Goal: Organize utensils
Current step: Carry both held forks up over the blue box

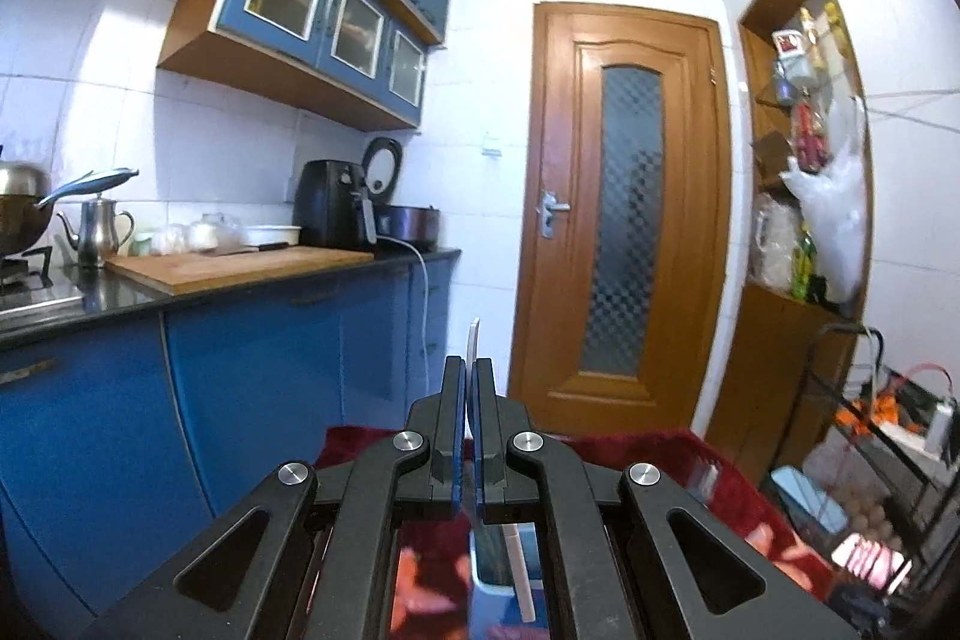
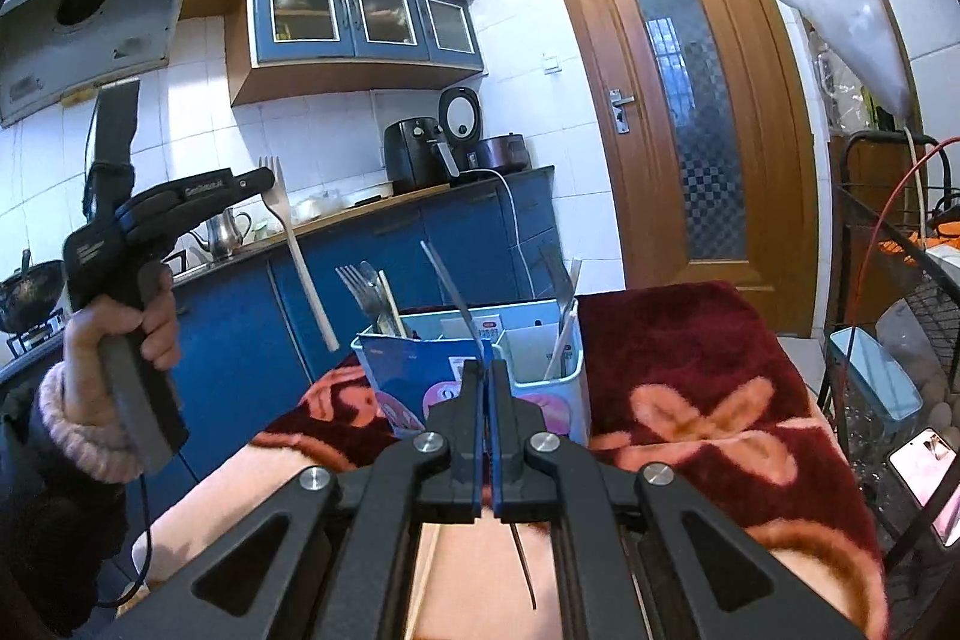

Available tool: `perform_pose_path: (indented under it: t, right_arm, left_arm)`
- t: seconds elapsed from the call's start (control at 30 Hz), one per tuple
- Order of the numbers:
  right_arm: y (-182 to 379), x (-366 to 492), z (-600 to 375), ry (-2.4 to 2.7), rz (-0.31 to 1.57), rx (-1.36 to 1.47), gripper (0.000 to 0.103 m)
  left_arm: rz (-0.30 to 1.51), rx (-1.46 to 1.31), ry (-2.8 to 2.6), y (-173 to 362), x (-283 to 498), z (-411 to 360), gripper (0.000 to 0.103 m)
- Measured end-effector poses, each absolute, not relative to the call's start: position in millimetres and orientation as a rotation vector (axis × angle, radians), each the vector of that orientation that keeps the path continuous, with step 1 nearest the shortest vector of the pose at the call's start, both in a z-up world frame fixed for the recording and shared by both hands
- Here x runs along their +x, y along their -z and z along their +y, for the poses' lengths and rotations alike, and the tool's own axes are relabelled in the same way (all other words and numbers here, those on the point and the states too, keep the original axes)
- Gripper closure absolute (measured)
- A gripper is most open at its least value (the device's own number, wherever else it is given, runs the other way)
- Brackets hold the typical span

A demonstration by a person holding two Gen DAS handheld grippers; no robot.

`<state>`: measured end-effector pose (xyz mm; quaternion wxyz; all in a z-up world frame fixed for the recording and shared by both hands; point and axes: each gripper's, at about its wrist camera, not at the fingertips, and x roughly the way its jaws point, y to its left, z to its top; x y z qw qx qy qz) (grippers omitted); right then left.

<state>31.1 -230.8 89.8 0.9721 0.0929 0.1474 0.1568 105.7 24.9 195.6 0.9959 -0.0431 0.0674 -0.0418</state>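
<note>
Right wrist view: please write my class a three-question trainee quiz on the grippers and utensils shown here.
1. True or false: the left gripper holds a fork with its tines up.
2. The blue holder stands on: A the red flowered cloth; B the black counter; C a wooden board.
3. Fill in: the right gripper is ____ on a slim utensil.
Key: 1 true; 2 A; 3 shut.

Dark red floral blanket (image 2: 690, 370) covering the surface, pale blue utensil caddy (image 2: 414, 370) standing on it
</note>
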Motion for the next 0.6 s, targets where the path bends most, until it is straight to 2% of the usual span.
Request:
perform_pose_path:
  t: [0.2,0.6]
  right_arm:
    - [-88.0,44.7,-233.9,-0.328,0.314,0.206,0.101]
    - [-104.2,70.7,-234.5,-0.327,0.306,0.207,0.101]
  left_arm:
    - [0.104,-0.089,0.037,-197.9,130.9,22.4,0.101]
    - [0.155,-0.038,0.069,-151.1,155.1,8.4,0.101]
